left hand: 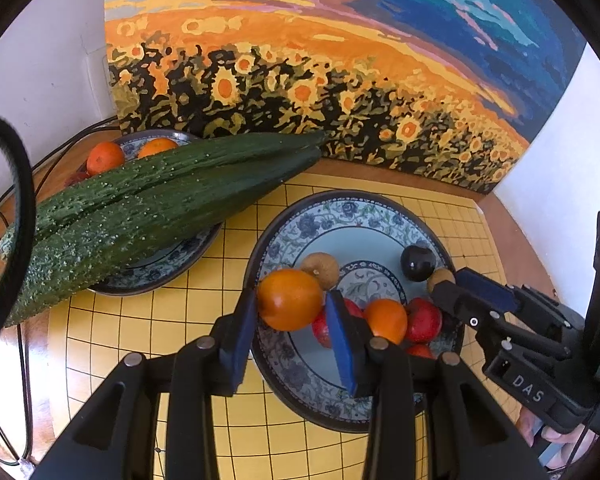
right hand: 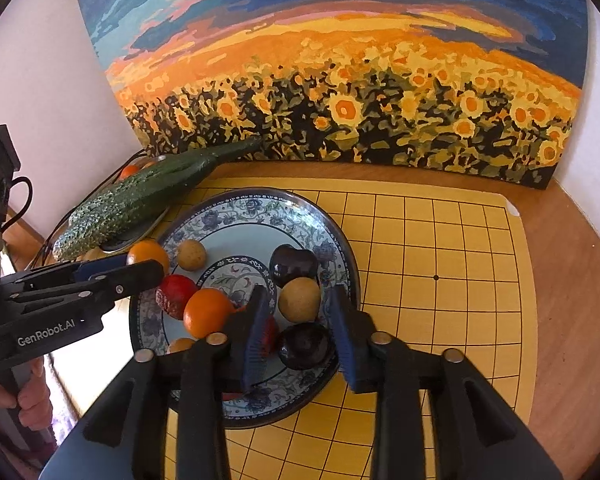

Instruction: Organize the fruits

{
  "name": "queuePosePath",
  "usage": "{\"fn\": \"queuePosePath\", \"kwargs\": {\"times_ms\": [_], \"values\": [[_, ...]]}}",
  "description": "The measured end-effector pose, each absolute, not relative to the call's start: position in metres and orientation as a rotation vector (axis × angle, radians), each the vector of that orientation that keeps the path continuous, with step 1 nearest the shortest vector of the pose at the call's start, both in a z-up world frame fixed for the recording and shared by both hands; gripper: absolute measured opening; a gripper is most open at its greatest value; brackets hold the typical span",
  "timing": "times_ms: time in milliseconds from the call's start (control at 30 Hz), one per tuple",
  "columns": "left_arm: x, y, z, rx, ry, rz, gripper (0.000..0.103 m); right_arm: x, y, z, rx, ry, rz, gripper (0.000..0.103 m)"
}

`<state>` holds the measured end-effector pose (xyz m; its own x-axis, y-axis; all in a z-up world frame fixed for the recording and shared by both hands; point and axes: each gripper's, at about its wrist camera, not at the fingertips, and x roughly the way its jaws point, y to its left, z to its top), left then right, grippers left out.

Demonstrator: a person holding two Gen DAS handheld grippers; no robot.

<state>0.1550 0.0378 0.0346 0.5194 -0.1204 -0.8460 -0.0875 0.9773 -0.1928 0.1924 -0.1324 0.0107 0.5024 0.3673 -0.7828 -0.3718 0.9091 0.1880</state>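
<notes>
My left gripper point(left hand: 290, 300) is shut on an orange point(left hand: 290, 299) and holds it over the left rim of a blue patterned plate point(left hand: 300, 220). In the right wrist view the same orange point(right hand: 148, 254) sits at the left gripper's tips. My right gripper point(right hand: 300, 304) is shut on a tan round fruit point(right hand: 299, 299) over the plate point(right hand: 260, 204). The plate holds another orange point(right hand: 207, 312), red fruits point(right hand: 176, 295), two dark plums point(right hand: 293, 264) and a second tan fruit point(right hand: 191, 255).
Two long cucumbers point(left hand: 148, 204) lie across a second plate point(left hand: 180, 256) at the left. A third plate with oranges point(left hand: 105, 157) is behind it. A yellow grid mat point(right hand: 440, 264) covers the wooden table. A sunflower painting point(left hand: 320, 80) leans against the wall.
</notes>
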Motion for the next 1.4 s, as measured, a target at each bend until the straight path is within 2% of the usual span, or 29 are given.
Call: {"fn": "queuePosePath", "kwargs": {"times_ms": [200, 433, 633, 833, 1133, 1400], "values": [[0.155, 0.036, 0.035, -0.215, 1.032, -0.023, 0.037, 0.188, -0.132, 0.017, -0.011, 0.927, 0.453, 0.044], [0.146, 0.033, 0.04, -0.197, 1.025, -0.027, 0.048, 0.176, -0.136, 0.023, -0.002, 0.927, 0.461, 0.049], [0.131, 0.026, 0.046, -0.188, 1.025, -0.041, 0.053, 0.161, -0.138, 0.027, 0.024, 0.931, 0.467, 0.052], [0.114, 0.016, 0.051, -0.15, 1.013, -0.01, 0.066, 0.148, -0.141, 0.03, 0.027, 0.928, 0.463, 0.052], [0.096, 0.004, 0.048, -0.135, 1.022, -0.001, 0.069, 0.128, -0.146, 0.024, 0.031, 0.951, 0.447, 0.054], [0.083, -0.001, 0.043, -0.135, 1.049, 0.011, 0.073, 0.114, -0.149, 0.024, 0.036, 0.964, 0.448, 0.061]]}}
